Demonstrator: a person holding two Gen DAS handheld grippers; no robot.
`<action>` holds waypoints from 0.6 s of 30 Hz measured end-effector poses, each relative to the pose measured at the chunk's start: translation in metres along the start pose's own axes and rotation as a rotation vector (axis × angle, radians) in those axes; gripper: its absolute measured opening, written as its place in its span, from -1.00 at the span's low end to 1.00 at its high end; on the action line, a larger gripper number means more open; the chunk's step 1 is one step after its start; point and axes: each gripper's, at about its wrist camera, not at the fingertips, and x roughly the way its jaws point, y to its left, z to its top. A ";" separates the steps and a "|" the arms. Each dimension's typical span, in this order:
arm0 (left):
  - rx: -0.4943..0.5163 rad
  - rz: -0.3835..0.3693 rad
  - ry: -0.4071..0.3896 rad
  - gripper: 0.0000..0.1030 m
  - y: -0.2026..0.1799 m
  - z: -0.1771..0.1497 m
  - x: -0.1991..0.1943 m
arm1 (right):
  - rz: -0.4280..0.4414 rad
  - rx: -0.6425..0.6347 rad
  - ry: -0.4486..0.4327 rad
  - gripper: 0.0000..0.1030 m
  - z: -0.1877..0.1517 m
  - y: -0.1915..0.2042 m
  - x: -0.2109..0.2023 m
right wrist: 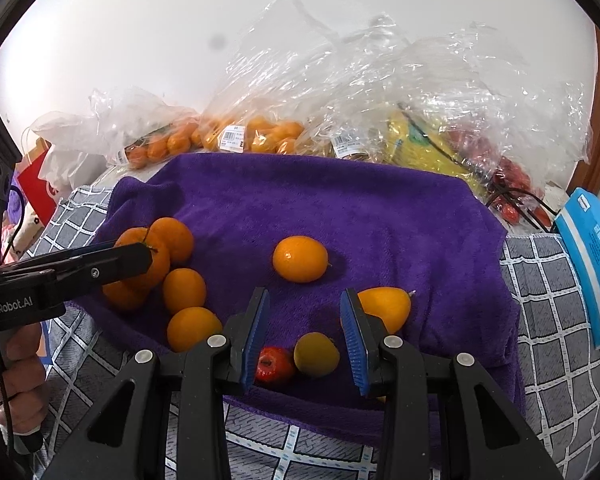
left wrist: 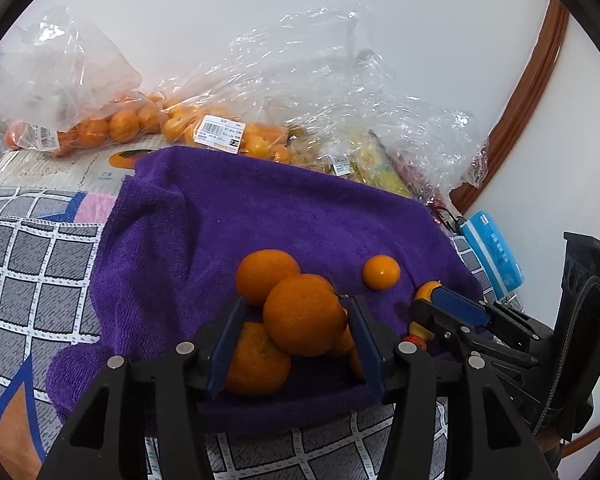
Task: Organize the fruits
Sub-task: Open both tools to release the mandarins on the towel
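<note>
Purple towelling forms the work surface: a purple towel (right wrist: 340, 208) spread over a grey checked cloth (right wrist: 548, 304). On the towel's left side lies a cluster of oranges (right wrist: 180, 276), piled against one another. The left gripper (left wrist: 298, 332) stands around the topmost orange (left wrist: 304, 314) of that pile; its pads sit just beside the fruit on both sides, and contact cannot be confirmed, so it reads as released. A single orange (right wrist: 300, 259) lies apart near the towel's centre. The right gripper (right wrist: 304, 336) is parted with nothing clasped; between and just below its pads lie a small red fruit (right wrist: 274, 364) and a yellow-green fruit (right wrist: 316, 354), side by side. A yellow-orange pointed fruit (right wrist: 388, 306) lies just right of the right pad. Clear plastic bags (right wrist: 380, 92) holding more fruit line the wall behind the towel.
</note>
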 end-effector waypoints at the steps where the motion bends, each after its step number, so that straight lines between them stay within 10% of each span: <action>1: -0.002 0.004 -0.002 0.06 0.000 0.000 -0.001 | 0.000 0.001 -0.001 -0.27 0.000 0.000 0.000; 18: -0.002 0.039 -0.056 0.30 0.002 0.003 -0.017 | -0.012 -0.001 -0.013 -0.20 0.000 0.000 -0.003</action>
